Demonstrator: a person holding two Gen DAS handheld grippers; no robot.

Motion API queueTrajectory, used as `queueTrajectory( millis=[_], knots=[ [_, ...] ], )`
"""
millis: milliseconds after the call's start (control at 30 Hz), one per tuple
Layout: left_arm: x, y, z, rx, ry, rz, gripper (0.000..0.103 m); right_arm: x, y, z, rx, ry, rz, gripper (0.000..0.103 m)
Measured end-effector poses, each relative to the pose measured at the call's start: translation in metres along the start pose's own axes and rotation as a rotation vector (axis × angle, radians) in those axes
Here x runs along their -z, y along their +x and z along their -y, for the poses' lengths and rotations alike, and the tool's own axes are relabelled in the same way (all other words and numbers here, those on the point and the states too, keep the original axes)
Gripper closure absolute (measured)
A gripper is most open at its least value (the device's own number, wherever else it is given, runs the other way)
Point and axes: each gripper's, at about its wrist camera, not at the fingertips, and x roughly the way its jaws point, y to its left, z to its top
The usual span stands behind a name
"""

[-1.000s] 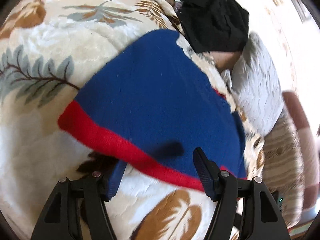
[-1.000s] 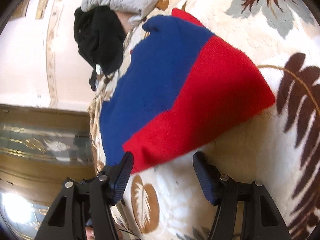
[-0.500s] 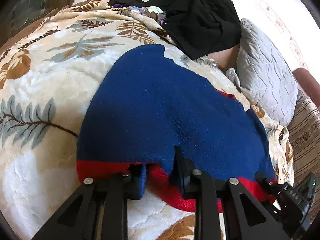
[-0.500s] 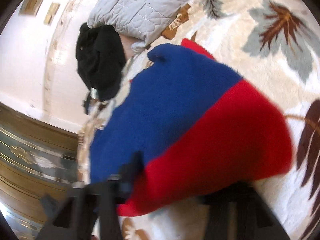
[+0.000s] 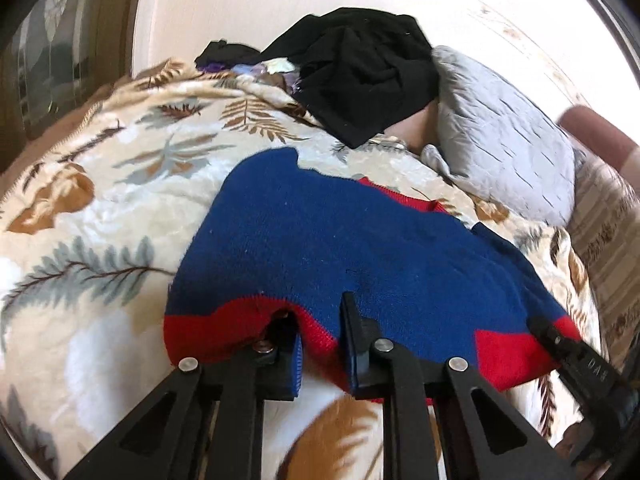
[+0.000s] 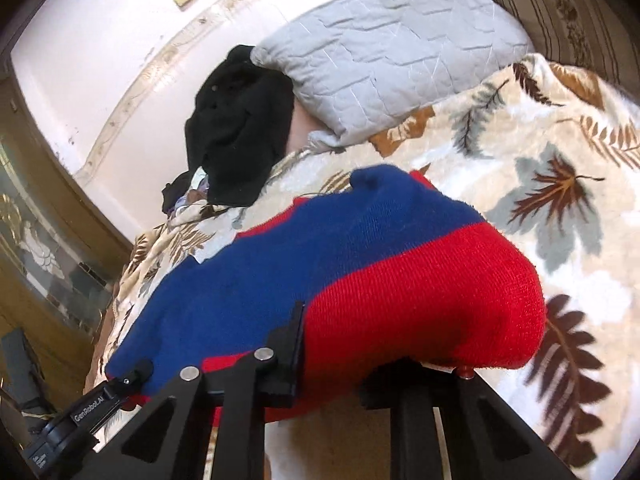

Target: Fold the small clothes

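Note:
A small blue knit sweater with a red hem [image 5: 340, 240] lies on a leaf-patterned blanket [image 5: 100, 200]. My left gripper [image 5: 320, 340] is shut on the red hem at its near edge, with cloth bunched between the fingers. My right gripper [image 6: 360, 360] is at the hem's other end, where the sweater [image 6: 360, 264] drapes over its right finger and hides it; the left finger [image 6: 294, 344] presses against the cloth. The right gripper also shows at the lower right of the left wrist view [image 5: 580, 364].
A pile of black clothes [image 5: 360, 76] lies at the far side of the bed beside a grey quilted pillow [image 5: 504, 148]. A striped cushion [image 5: 608, 220] is at the right. A pale wall [image 6: 100, 40] and a wooden glazed door [image 6: 36, 240] stand behind.
Both grippers moved forward to the red hem and closed on it. The hem is now lifted and bunched, where a second ago it lay flat ahead of the open fingers.

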Motion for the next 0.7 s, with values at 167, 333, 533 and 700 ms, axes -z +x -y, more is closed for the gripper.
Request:
queueTrajectory(
  millis=[167,333,533,700],
  knots=[
    [0.023,-0.026,0.000,0.010,0.036,0.001,0.086,0.019,-0.033,-0.003,0.009,-0.036,0.009,0.082],
    [0.056,-0.043,-0.001,0.034,0.050,-0.029,0.086,0.045,-0.061,0.008,0.029,-0.027,-0.002,0.083],
    [0.076,-0.050,-0.001,0.027,0.068,-0.057,0.086,0.061,-0.075,0.020,0.045,-0.027,-0.049,0.083],
    [0.080,-0.048,-0.011,0.020,0.034,-0.160,0.082,0.067,-0.066,0.038,0.023,0.054,-0.200,0.076]
  ],
)
